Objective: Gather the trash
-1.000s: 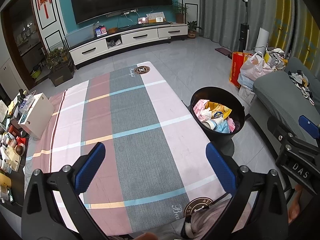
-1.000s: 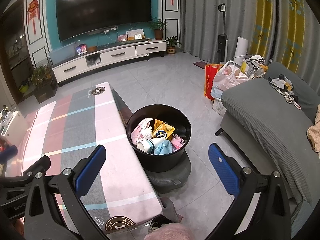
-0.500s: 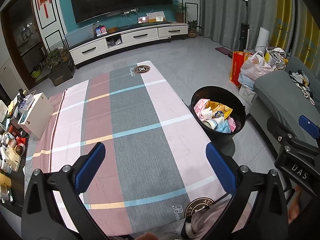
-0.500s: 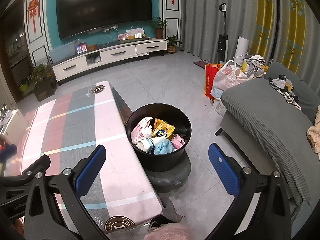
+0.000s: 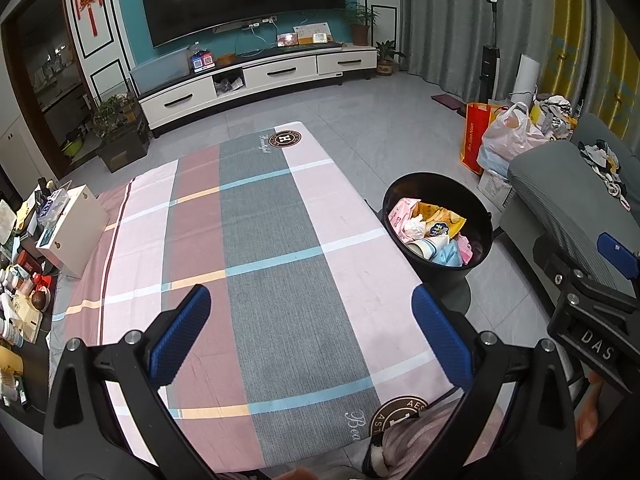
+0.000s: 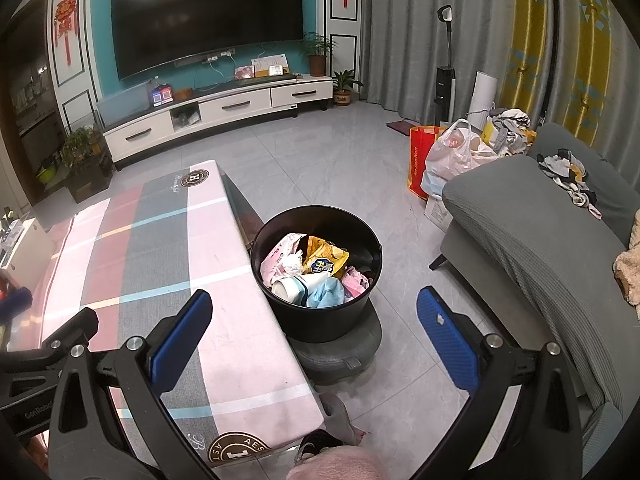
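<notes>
Inspection finds both grippers idle and holding nothing. Left gripper [image 5: 310, 338], low centre of the left wrist view, has its blue-padded fingers spread wide above the plaid pink, grey and red tablecloth [image 5: 256, 280]. Right gripper [image 6: 314, 334], low centre of the right wrist view, is likewise spread wide, its gap framing the round black plastic bin [image 6: 316, 276].

The bin stands on the grey tiled floor, just beside the table's right edge, at centre of the right wrist view and right of centre in the left wrist view [image 5: 438, 222]. It holds collected trash [image 6: 310, 270]: a pink packet, a yellow snack bag, a white paper cup, crumpled tissue and blue wrapping.

No loose trash shows on the cloth. Cluttered items [image 5: 24, 264] crowd the left edge of the left wrist view; whether any are trash cannot be told.

Judgement: collection appears near complete or complete. To do the step well, scan the table margins and floor before closing out, keep the fingers spread until directly over any find, and release only above the bin's mouth.
</notes>
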{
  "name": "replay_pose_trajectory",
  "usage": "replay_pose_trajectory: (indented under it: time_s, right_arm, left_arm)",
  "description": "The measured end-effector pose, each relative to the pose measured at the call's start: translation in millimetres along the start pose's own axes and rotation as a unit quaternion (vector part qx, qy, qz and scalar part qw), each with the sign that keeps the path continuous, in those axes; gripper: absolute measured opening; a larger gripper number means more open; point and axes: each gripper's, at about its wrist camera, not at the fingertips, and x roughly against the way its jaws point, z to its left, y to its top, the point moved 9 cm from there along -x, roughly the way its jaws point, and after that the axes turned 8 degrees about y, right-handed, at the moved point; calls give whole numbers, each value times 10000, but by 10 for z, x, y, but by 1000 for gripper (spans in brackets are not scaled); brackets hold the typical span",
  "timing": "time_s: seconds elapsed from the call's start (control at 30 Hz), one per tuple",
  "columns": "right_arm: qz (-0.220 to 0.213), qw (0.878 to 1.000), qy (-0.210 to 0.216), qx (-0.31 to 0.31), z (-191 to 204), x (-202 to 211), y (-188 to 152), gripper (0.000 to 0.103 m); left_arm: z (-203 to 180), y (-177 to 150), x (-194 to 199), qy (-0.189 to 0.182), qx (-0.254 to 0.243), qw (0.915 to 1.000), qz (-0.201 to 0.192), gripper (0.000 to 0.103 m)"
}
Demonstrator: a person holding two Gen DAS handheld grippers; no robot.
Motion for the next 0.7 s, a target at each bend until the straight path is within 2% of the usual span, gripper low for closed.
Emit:
replay_pose_trajectory:
  time_s: [0.7]
  right_arm:
    - [31,10000,7,27,-3,-55,-10,100]
  left_arm:
    - [49,31,-30,57,79,10000,-17,100]
